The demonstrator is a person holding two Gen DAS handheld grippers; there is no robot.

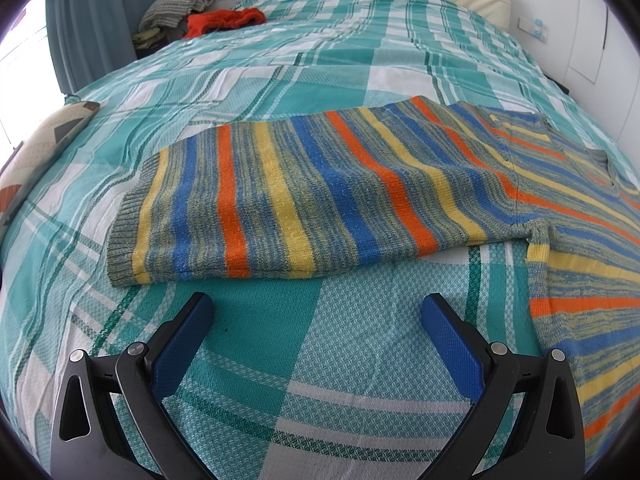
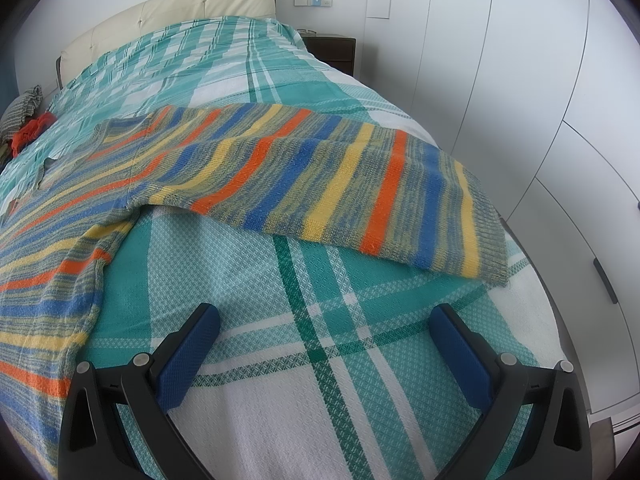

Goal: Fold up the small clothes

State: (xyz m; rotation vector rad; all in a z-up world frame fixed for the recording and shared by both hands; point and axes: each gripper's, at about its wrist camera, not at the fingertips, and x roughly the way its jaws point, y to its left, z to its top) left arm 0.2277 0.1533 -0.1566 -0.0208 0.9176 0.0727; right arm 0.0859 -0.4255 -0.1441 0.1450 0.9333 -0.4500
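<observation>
Left tongs (image 1: 316, 314) and right tongs (image 2: 326, 326): both wide, empty, over the bed (image 2: 360, 360); striped sweater (image 1: 280, 192) flat just ahead, each sleeve cuff best pinched, folded inward.

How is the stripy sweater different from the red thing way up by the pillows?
The stripy sweater has many colours; the red garment is plain red. The sweater lies spread flat near the tongs; the red garment sits crumpled at the far end. Both rest on the checked bedspread.

My bed (image 1: 280, 60), under a teal plaid cover, has a cream headboard (image 2: 168, 4); white wardrobes (image 2: 520, 80) beside it, teal curtain (image 1: 92, 20) opposite.
</observation>
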